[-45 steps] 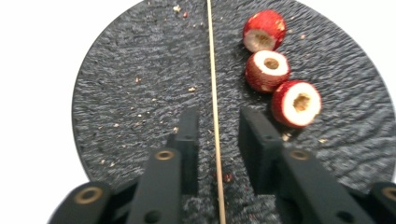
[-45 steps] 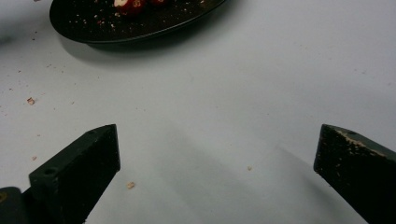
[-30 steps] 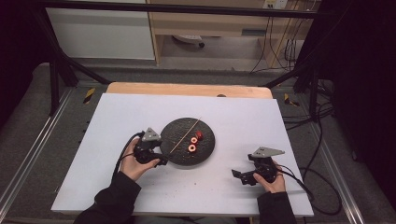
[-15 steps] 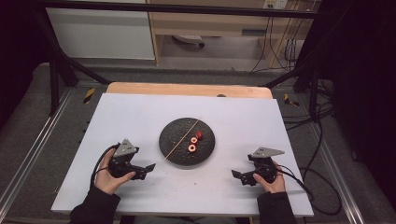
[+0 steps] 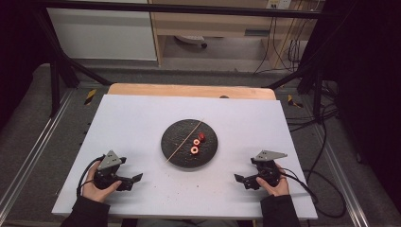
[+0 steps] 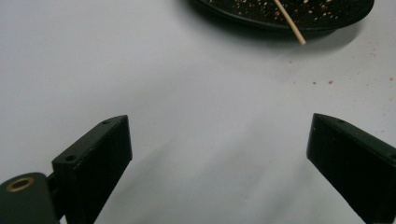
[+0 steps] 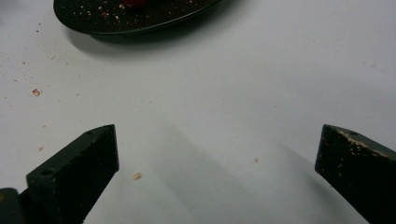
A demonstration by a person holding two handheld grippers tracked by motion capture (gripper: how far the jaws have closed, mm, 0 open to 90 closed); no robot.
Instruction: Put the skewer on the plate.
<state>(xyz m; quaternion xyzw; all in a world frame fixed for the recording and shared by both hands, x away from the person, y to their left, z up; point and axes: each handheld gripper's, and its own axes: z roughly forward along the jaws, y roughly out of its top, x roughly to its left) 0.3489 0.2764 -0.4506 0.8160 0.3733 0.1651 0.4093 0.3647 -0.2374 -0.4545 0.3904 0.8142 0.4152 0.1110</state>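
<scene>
left claw spread, empty | right claw spread, empty | plate between, apart from both

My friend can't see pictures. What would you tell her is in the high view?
A round black plate sits mid-table, holding a thin wooden skewer and three small red pieces. A person's hands hold an open claw at each near corner: left claw, right claw, both empty.

Left hand-held gripper is withdrawn from the plate: a second ago it sat at the plate's left rim, half a second ago midway back, now it rests on the surface near the front-left edge, well apart from the plate. Its jaws are spread wide, over bare surface.
</scene>
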